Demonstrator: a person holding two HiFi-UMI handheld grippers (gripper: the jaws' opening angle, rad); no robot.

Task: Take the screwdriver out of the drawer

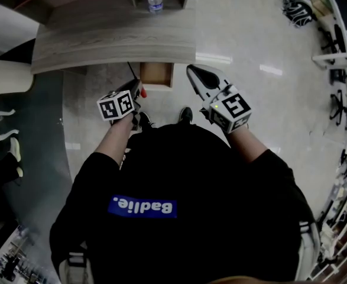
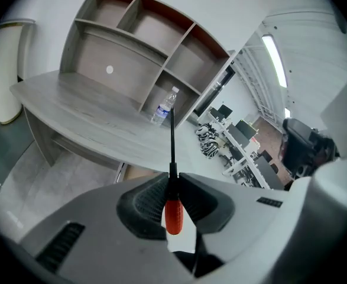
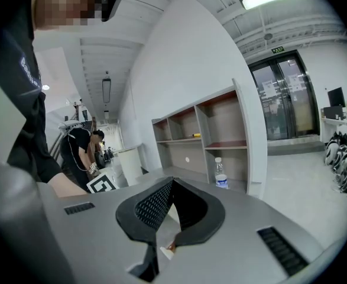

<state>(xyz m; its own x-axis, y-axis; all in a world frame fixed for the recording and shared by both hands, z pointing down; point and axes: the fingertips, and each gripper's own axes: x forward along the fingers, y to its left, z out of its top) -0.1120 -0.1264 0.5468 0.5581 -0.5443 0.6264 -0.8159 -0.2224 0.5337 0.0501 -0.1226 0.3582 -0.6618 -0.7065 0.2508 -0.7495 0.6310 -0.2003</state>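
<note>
A red-handled, black-shafted screwdriver (image 2: 172, 215) is clamped between the pads of the left gripper (image 2: 172, 178); the jaws of the right gripper (image 3: 171, 183) are pressed together.

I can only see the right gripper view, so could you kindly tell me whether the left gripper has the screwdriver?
Observer: Yes, the left gripper is shut on the screwdriver, pinching it where the shaft meets the red handle.
Operator: Thank you. Is the drawer open?
Observer: In the head view, the drawer stands pulled out under the desk's front edge.
Operator: Which way does the shaft point?
Observer: Forward past the jaws; in the left gripper view its tip lines up with the water bottle.
</note>
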